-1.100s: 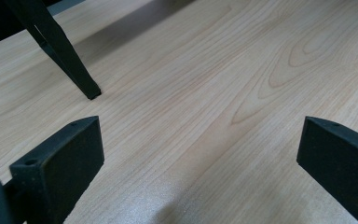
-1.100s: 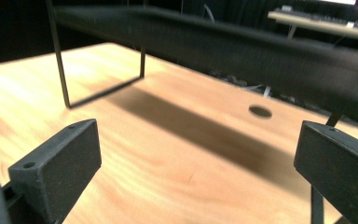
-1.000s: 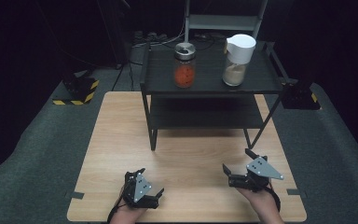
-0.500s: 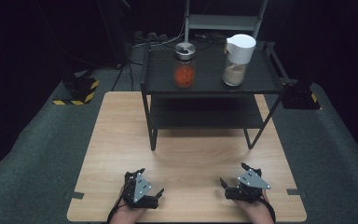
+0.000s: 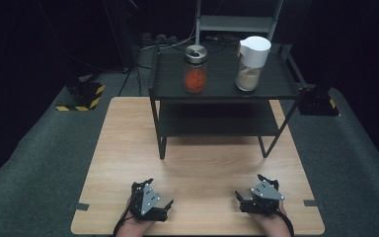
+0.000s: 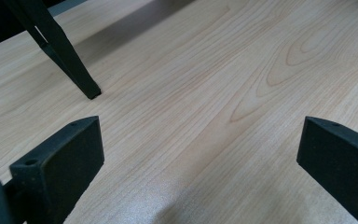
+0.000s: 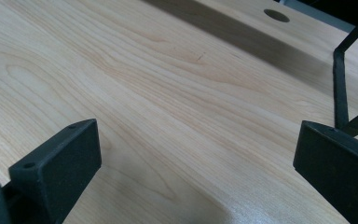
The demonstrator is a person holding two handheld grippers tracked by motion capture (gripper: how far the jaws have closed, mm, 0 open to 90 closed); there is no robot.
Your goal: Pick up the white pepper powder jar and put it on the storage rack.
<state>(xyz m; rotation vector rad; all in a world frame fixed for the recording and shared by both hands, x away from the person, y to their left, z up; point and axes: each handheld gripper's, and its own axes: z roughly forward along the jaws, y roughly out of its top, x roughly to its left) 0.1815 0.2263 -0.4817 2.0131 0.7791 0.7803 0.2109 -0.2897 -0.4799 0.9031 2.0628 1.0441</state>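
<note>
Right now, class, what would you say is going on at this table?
A person holds a two-jaw gripper in each hand at the near edge of a wooden table. The left gripper and the right gripper both sit low over the bare wood with jaws wide apart, holding nothing. Farther back stands a black two-level shelf; on its top level are a jar with red contents and a white-lidded container of pale powder. Neither is being touched.
</note>
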